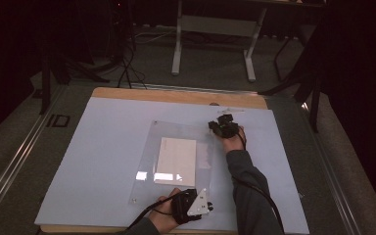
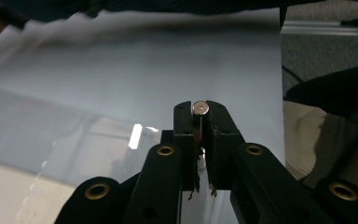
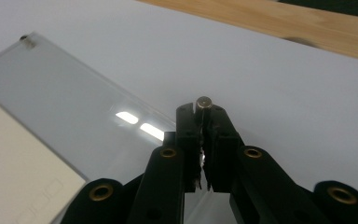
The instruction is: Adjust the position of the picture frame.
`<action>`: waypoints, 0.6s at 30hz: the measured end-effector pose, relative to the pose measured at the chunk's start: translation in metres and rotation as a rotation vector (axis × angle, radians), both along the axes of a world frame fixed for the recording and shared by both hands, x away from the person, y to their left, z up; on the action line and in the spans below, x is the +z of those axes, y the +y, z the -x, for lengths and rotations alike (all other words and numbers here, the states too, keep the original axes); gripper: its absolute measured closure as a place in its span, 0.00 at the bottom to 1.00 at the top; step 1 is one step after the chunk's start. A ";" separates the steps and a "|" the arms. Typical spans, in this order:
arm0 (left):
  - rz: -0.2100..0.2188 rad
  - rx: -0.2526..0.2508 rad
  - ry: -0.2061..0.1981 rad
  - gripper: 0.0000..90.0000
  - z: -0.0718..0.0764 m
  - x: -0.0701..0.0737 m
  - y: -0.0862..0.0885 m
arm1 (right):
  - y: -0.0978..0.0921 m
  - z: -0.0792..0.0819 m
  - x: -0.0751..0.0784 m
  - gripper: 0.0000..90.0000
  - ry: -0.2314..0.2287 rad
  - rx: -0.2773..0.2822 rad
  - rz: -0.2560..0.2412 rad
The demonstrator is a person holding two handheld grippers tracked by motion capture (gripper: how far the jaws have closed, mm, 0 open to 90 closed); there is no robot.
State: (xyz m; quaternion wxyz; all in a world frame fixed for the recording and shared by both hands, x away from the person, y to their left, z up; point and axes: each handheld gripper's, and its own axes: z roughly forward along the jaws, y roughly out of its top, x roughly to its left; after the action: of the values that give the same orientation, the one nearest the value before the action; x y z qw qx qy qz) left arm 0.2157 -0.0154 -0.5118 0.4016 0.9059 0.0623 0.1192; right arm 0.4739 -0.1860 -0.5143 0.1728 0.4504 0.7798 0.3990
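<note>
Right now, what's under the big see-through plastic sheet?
Under the clear plastic sheet lies a white rectangular card, plainly visible through it, on the pale blue table cover. Whatever is beneath the card is hidden. Each tool pinches a small silver stud at a sheet corner.

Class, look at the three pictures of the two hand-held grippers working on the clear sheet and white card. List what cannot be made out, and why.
- Print on the white card: right gripper view, blurred and cut by the edge.
- Small metal pin in the left gripper: its lower part is hidden between the jaws.
- Metal pin in the right gripper: likewise.
- Clear sheet corner fittings: high view, too small.
</note>
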 end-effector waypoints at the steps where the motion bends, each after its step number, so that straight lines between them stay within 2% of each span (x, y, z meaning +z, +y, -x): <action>1: -0.008 0.005 -0.007 0.94 0.001 0.001 -0.001 | 0.005 -0.001 0.000 0.95 0.001 0.009 -0.006; 5: -0.022 0.019 -0.011 0.94 0.002 0.002 -0.002 | 0.029 -0.004 -0.001 0.94 0.008 0.048 -0.021; 8: -0.017 0.033 -0.009 0.94 0.001 0.003 -0.003 | 0.043 -0.007 -0.001 0.94 0.015 0.065 -0.030; 13: -0.010 0.044 -0.009 0.94 -0.004 0.007 -0.009 | 0.066 -0.009 0.005 0.94 0.005 0.115 -0.020; 16: -0.016 0.050 -0.003 0.94 -0.008 0.004 -0.012 | 0.080 -0.010 0.007 0.94 0.000 0.138 -0.018; 18: -0.011 0.055 0.010 0.94 -0.013 0.000 -0.011 | 0.087 -0.012 0.004 0.94 0.009 0.132 -0.015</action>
State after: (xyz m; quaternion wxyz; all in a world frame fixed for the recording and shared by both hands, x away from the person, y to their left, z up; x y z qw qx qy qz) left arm 0.2284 -0.0263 -0.5118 0.3927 0.9067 0.0885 0.1258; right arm 0.4855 -0.0993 -0.5101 0.1394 0.4011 0.8055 0.4133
